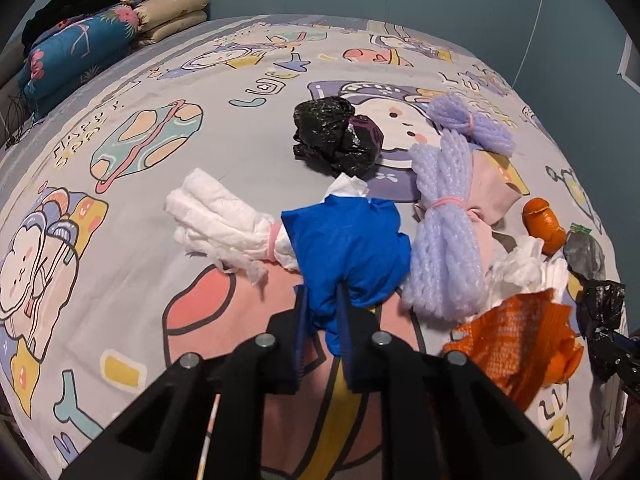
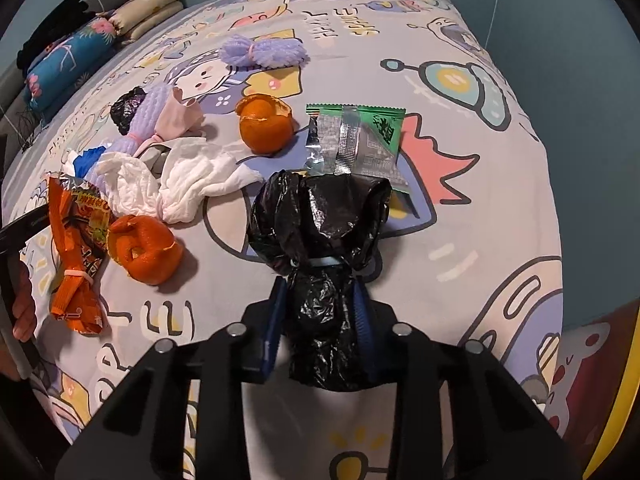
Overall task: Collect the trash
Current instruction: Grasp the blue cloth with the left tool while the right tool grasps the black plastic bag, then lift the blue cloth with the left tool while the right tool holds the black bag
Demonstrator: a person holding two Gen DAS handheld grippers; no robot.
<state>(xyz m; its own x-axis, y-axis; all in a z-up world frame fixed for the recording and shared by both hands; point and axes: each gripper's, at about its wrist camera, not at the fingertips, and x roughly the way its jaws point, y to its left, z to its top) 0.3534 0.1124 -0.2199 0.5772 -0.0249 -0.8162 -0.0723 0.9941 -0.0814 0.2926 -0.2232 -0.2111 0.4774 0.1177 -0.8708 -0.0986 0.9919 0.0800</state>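
Note:
Trash lies scattered on a cartoon-print bed. My left gripper point(image 1: 322, 294) is shut on a blue plastic bag point(image 1: 348, 244) and holds it just above the sheet. My right gripper point(image 2: 320, 284) is shut on a knotted black plastic bag point(image 2: 320, 232). Near the left gripper lie a tied white tissue bundle point(image 1: 224, 220), a lilac foam net point(image 1: 444, 232) and another black bag point(image 1: 336, 136). In the right wrist view I see two orange peels point(image 2: 266, 126) point(image 2: 144, 250), a green-and-silver wrapper point(image 2: 356, 136), white tissues point(image 2: 180, 184) and an orange snack wrapper point(image 2: 76, 256).
Folded pillows and a floral bolster point(image 1: 72, 56) sit at the far left of the bed against the blue wall. A second lilac foam net point(image 2: 264, 52) lies further back. The bed edge point(image 2: 552, 200) drops off on the right.

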